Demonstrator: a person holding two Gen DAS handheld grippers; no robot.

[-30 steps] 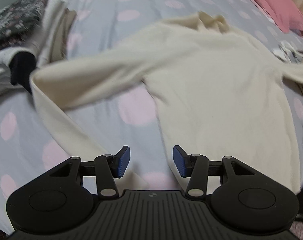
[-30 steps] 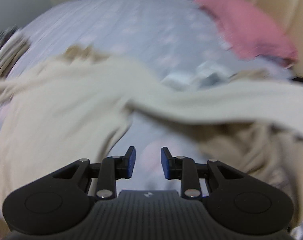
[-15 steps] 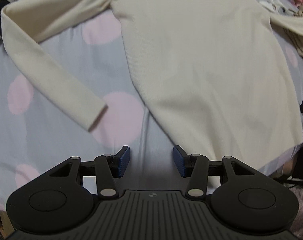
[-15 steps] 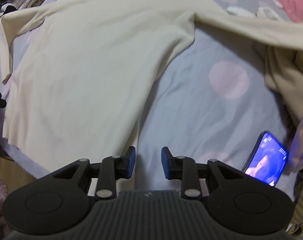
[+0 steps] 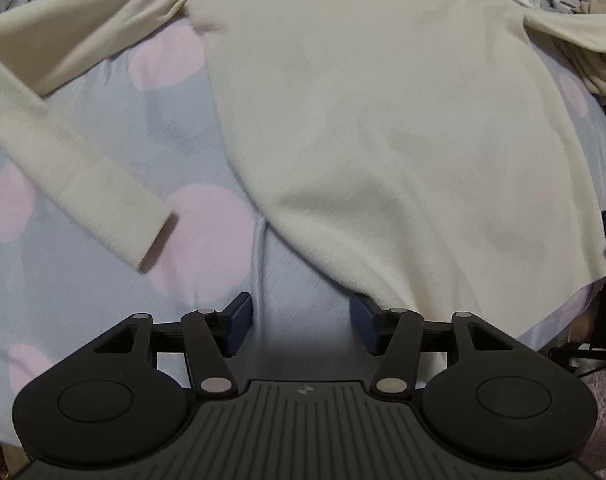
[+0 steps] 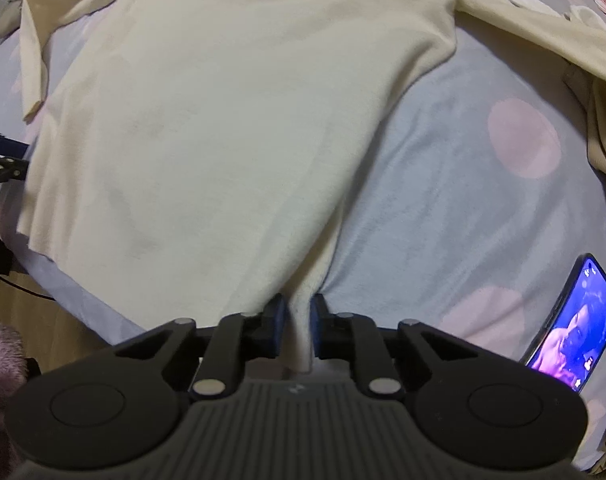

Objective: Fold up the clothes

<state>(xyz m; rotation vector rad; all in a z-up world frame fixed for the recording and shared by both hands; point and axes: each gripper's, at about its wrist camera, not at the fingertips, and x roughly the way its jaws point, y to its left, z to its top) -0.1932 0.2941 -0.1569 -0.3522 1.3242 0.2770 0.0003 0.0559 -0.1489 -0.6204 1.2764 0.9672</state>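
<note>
Across the bed (image 5: 83, 288), the cream sweater (image 5: 375, 128) lies spread flat with its hem toward the bed's near edge and its sleeves flung out to either side. The change sits at that hem. A second ago both tools hung well above the sweater with nothing between their pads; now they are down at the two bottom corners. The right tool (image 6: 295, 328) is closing — a pinched ridge of the sweater's hem corner (image 6: 301, 320) stands up between its blue pads, which press on it from both sides, so I judge the grab on that corner made or all but made. The left tool (image 5: 299, 326) is opening instead: its pads stand apart over bare bedsheet, with the sweater's other bottom corner just touching the inner pad and nothing gripped.

For the fold this means one corner is secured and the other is not yet — lifting now would likely drag the sweater askew, so the left tool probably needs to shift onto the cloth and close first.

Beyond the sweater on the right tool's side, a lit phone (image 6: 571, 324) lies on the sheet, well apart from the hem, and a beige garment (image 6: 603, 128) is bunched past the sleeve.
</note>
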